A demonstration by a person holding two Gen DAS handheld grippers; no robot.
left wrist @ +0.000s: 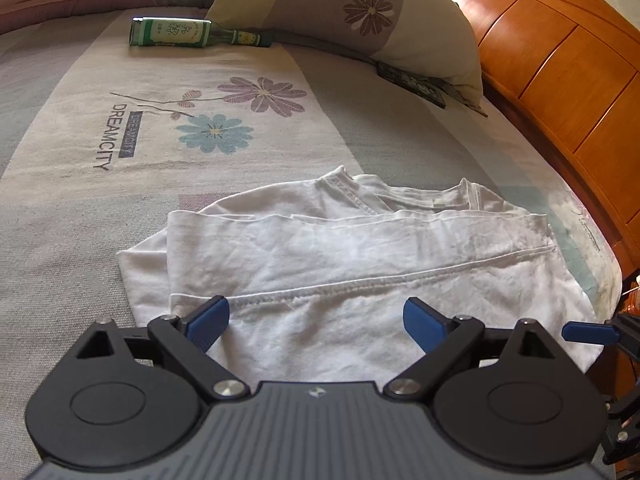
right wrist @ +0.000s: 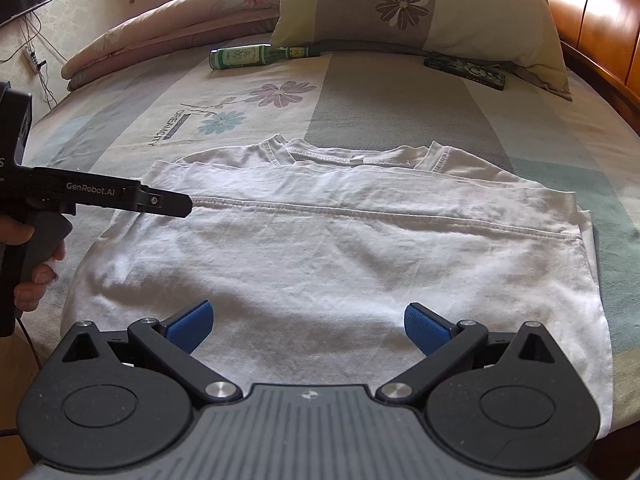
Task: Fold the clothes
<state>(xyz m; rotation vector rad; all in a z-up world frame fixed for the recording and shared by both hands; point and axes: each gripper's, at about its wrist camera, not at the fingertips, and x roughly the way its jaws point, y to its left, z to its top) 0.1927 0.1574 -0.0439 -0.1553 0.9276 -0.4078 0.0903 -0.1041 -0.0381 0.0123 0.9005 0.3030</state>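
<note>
A white T-shirt (left wrist: 320,264) lies partly folded on the bed, collar away from me and a hemmed edge running across its middle. My left gripper (left wrist: 316,320) hovers open over the shirt's near left part, blue pads wide apart with only cloth below. In the right wrist view the same shirt (right wrist: 340,248) fills the middle. My right gripper (right wrist: 308,322) is open above the shirt's near edge, nothing between its fingers. The left gripper (right wrist: 176,204) shows from the side at the shirt's left edge, held by a hand (right wrist: 36,272).
A green glass bottle (left wrist: 192,34) lies on the flowered bedsheet (left wrist: 120,140) near a big pillow (left wrist: 360,12). A dark flat packet (left wrist: 412,84) sits by the pillow. The wooden headboard (left wrist: 560,80) runs along the right. A rolled quilt (right wrist: 168,16) lies at the back.
</note>
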